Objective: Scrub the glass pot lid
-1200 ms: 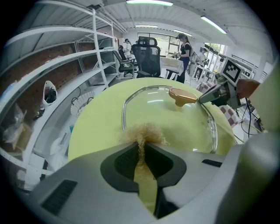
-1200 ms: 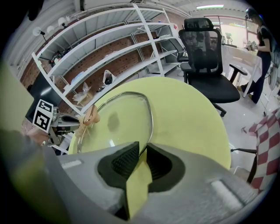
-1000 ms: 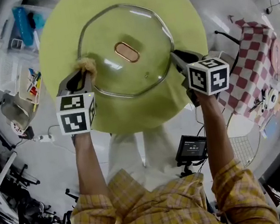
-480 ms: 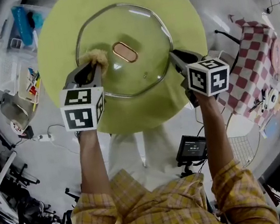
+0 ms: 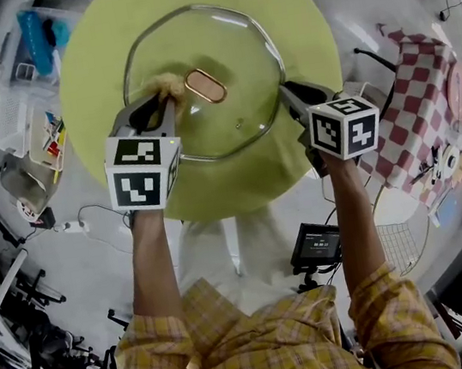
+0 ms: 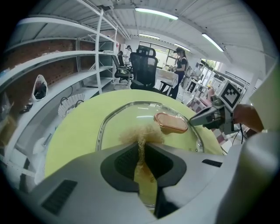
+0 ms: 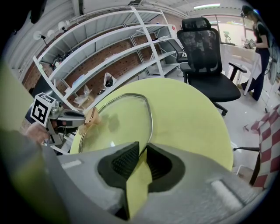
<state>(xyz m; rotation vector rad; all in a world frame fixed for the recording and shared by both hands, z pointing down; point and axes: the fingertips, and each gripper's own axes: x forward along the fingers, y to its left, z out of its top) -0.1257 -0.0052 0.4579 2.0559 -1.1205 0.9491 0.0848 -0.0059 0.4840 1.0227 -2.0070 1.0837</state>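
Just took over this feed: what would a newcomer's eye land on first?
The big glass pot lid lying flat on the round yellow-green table, copper-coloured handle at its centre. The left tongs press a tan scrubber onto the glass beside that handle, while the right tongs clamp the lid's right rim.

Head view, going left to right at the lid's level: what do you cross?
white basket → scrub pad in the left gripper → handle of the glass pot lid → right gripper clamping its rim → checkered cloth
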